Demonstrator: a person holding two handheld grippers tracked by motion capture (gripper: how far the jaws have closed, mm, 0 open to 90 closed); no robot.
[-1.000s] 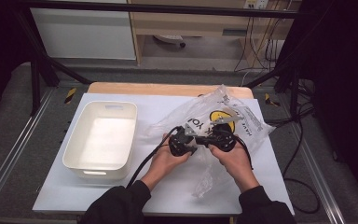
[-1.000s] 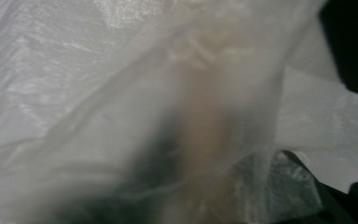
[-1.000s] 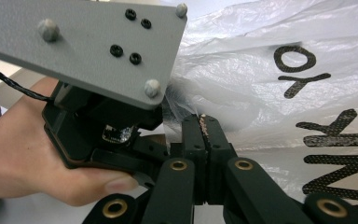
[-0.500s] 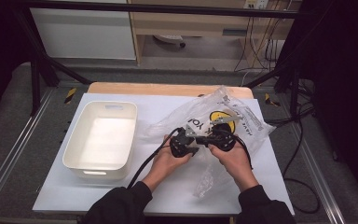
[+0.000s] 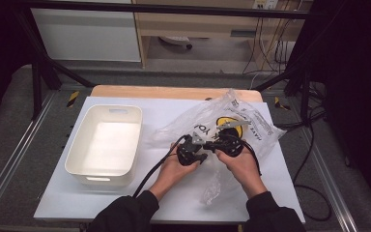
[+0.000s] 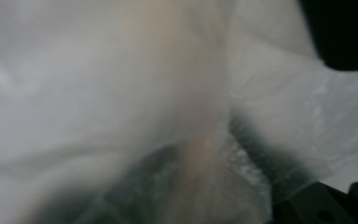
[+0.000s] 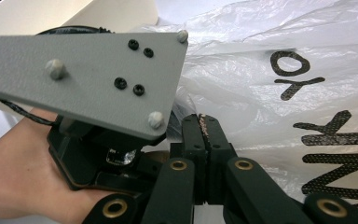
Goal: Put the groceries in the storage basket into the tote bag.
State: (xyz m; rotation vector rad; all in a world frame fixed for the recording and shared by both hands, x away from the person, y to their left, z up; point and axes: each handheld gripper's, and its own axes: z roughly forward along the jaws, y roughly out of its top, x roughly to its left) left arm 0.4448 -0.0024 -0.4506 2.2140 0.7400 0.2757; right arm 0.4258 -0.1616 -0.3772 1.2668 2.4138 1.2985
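Observation:
A crumpled clear plastic bag [image 5: 251, 126] with black lettering and a yellow mark lies on the white table top [image 5: 125, 200], right of centre. Both hands meet at its near edge. My right gripper [image 5: 216, 143] is shut, and in the right gripper view its jaws [image 7: 203, 122] pinch a thin edge of the bag [image 7: 270, 84]. My left gripper [image 5: 195, 146] sits just to the left, almost touching the right one, and its grey plate [image 7: 88, 79] shows close up. Bag film [image 6: 121, 84] drapes over the left gripper view, hiding the jaws.
An empty white plastic bin [image 5: 78, 147] stands on the left half of the table. Black cables trail from both grippers over the near edge. Metal frame rails run along both sides of the table, and more cables lie on the floor to the right.

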